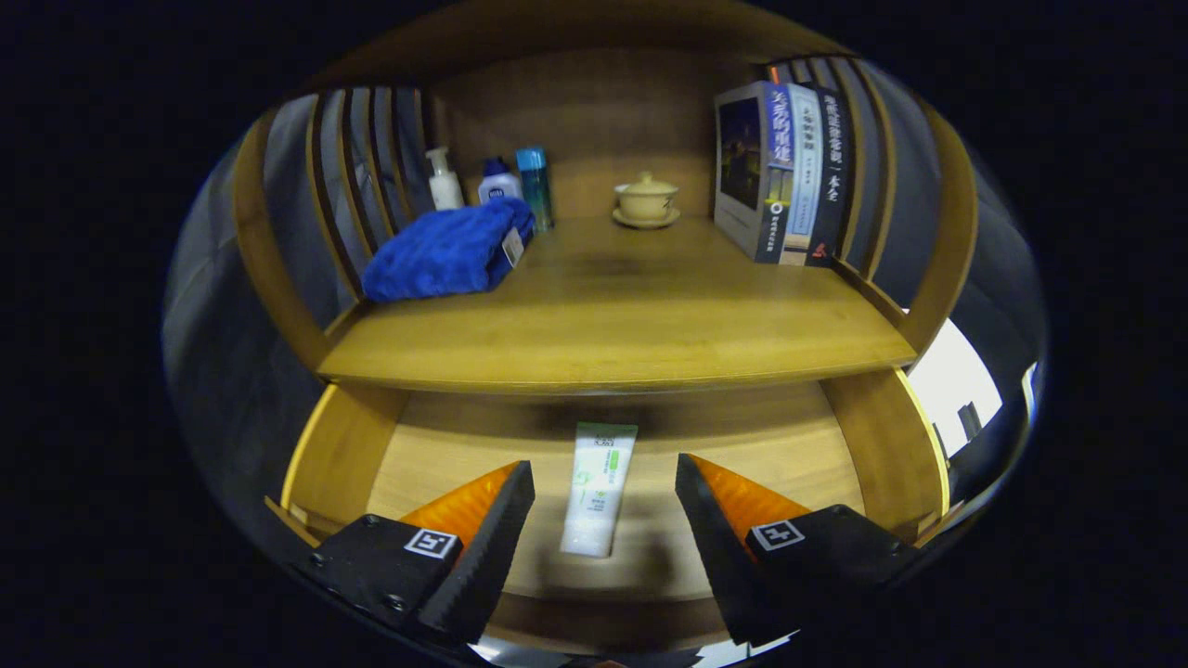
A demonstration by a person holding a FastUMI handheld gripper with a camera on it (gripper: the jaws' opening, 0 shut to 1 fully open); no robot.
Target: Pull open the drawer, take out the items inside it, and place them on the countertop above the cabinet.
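Wooden cabinet (278, 269) with slatted side rails fills the scene, its countertop (613, 325) a broad, smooth plank under warm light with a plain wood back panel behind it. Below the countertop the drawer (343, 455) stands pulled open, its pale wooden floor in view. At the right end of the countertop a row of books (784, 176) stands upright against the slats. At the left end lies a folded blue towel (450, 252), and behind it stand three small bottles (489, 184). Near the back, between towel and books, sits a lidded cup on a saucer (646, 200). On the drawer floor lies a white and green tube (599, 487), lengthwise, between the fingers of the gripper (604, 482), which are spread wide apart and touch nothing.
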